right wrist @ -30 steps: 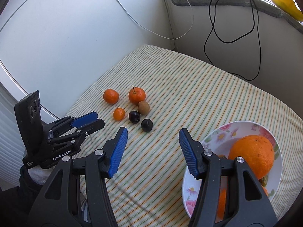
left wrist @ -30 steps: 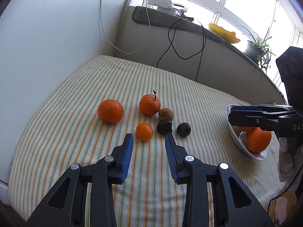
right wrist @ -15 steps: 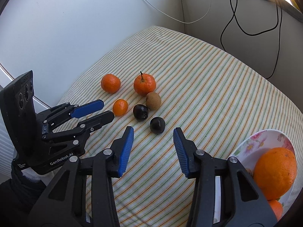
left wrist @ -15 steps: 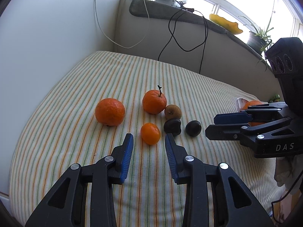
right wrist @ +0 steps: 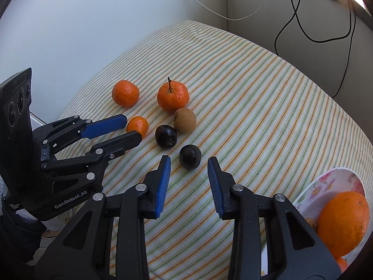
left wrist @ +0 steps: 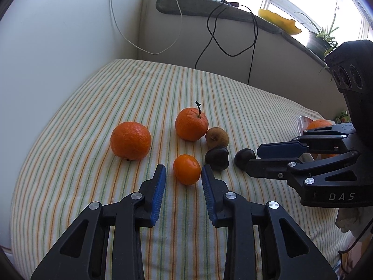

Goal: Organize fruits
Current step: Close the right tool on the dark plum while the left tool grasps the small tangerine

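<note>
Loose fruit lies on the striped cloth (left wrist: 93,107). My left gripper (left wrist: 183,168) is open with a small mandarin (left wrist: 186,169) just ahead between its tips; it also shows in the right wrist view (right wrist: 137,126). My right gripper (right wrist: 188,161) is open with a dark plum (right wrist: 190,156) between its tips, also visible in the left wrist view (left wrist: 244,158). A second dark plum (right wrist: 166,136), a brown kiwi (right wrist: 184,120), a stemmed tangerine (right wrist: 173,96) and a round orange (right wrist: 125,93) lie beyond.
A floral bowl (right wrist: 326,182) holding a large orange (right wrist: 342,219) sits at the right. Walls close the left and far sides. Black cables (left wrist: 223,37) and a white cable (left wrist: 139,44) hang down the back wall. A plant (left wrist: 321,37) stands on the sill.
Both grippers have moved forward toward the fruit. The small mandarin now sits between the left tips and the near dark plum between the right tips. The right jaws have narrowed.
</note>
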